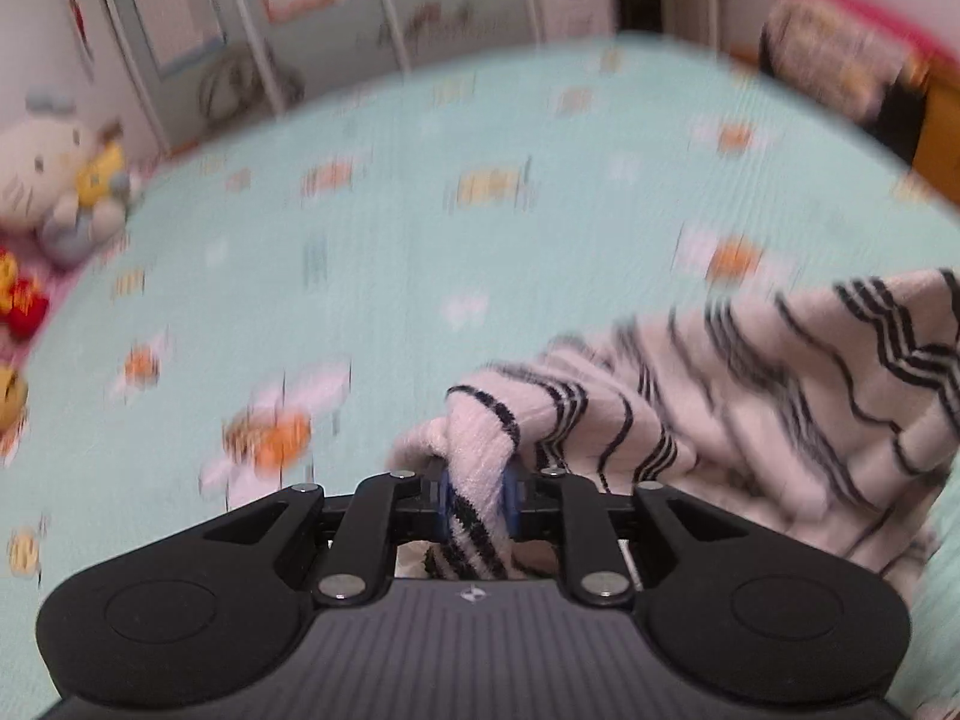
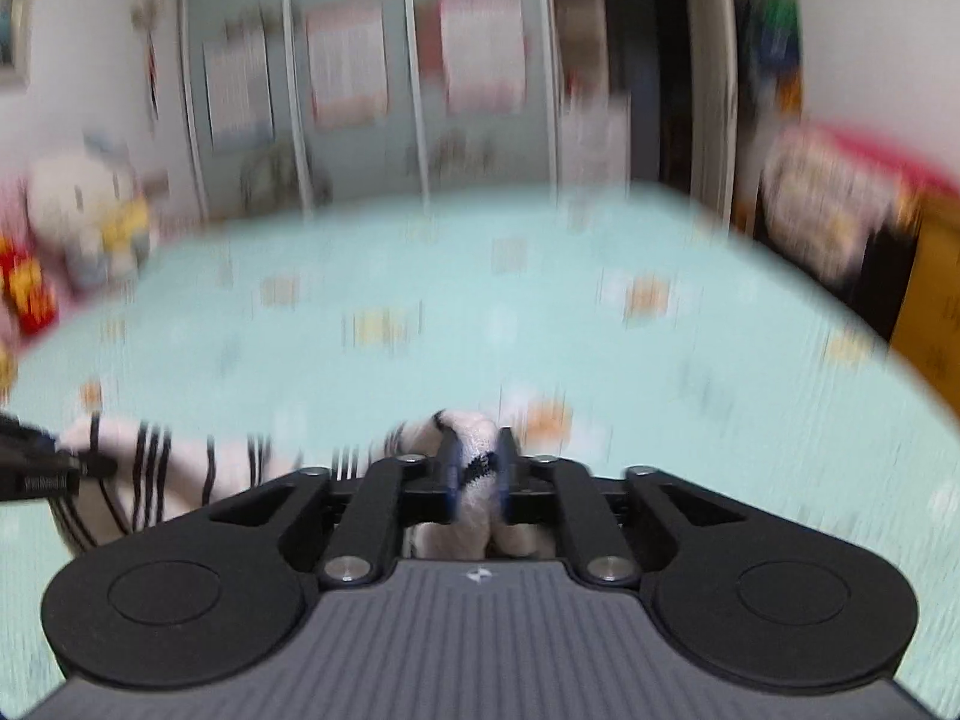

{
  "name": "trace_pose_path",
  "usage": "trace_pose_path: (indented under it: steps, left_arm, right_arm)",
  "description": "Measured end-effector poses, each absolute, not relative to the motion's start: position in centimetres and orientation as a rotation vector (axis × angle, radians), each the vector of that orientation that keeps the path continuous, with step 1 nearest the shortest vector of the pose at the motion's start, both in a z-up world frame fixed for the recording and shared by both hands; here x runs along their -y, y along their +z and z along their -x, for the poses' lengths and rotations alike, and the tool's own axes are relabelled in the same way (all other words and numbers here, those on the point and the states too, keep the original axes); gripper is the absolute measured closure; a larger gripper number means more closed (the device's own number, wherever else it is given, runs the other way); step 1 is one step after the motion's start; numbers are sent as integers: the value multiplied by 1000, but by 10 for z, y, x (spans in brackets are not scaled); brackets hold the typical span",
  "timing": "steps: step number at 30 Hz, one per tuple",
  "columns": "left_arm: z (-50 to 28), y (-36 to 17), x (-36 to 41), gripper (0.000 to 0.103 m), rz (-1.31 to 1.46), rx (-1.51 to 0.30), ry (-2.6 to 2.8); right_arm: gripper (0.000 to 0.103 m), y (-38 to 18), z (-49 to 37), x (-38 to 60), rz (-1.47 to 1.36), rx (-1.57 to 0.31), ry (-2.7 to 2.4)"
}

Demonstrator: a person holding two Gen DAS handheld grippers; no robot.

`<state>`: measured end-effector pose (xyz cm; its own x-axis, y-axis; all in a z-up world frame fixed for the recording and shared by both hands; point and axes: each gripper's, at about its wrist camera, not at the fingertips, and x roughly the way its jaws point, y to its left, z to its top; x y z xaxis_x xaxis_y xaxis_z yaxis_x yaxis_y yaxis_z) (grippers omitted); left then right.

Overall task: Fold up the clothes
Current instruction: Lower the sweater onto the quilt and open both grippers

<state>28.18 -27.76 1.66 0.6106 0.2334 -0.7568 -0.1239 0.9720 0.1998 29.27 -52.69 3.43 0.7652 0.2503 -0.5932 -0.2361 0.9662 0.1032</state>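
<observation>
**Striped garment pinched at both ends over bed**

L gripper (image 1: 477,501): fingers (image 1: 445,498) sitting narrow, nipping a bunched edge of the white garment w/ black stripes (image 1: 750,396). Cloth filling the gap btwn the blue pads, rest draping off to the right of the fingers and lying on the mint bedsheet (image 1: 372,276).

R gripper (image 2: 477,474): fingers (image 2: 507,468) also narrow, closing on a wad of the same cloth. Fabric trailing left of the fingers toward the other gripper at frame edge.

Both views blurring heavily. Plush toy (image 1: 57,174) sitting far beyond and left of L fingers, at the bed's edge. Wardrobe doors (image 2: 360,78) standing behind the bed.
</observation>
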Motion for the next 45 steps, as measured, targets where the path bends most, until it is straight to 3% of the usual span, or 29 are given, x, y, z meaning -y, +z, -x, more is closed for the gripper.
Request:
trace_pose_path:
  steps: [2, 3, 6, 8, 12, 17, 20, 29, 45]
  left_arm:
    - [-279, -4, 269, 75, -110, -958, 249]
    - [-274, -11, 263, 67, -91, -980, 270]
    - [-250, -24, 248, 47, -25, -1010, 301]
    - [-238, -28, 242, 44, -7, -1034, 304]
    - [-211, -36, 228, 34, -22, -1092, 407]
    - [-180, -28, 225, 32, -16, -1104, 390]
    - [-169, -22, 240, 25, -43, -1114, 308]
    - [-167, -30, 269, 25, 10, -1244, 202]
    - [-169, -28, 293, 25, -81, -1241, 209]
  right_arm:
    - [73, 8, -298, 519, -39, -791, 260]
    - [72, 0, -293, 515, -44, -823, 254]
    - [51, -5, -269, 495, -31, -839, 290]
    - [33, -3, -248, 479, -7, -836, 319]
    - [22, -4, -209, 451, 83, -866, 327]
    - [22, -11, -173, 425, 141, -929, 312]
    - [22, -10, -163, 420, 151, -955, 290]
    - [22, 4, -176, 452, 111, -936, 195]
    - [22, -8, -178, 450, 130, -965, 188]
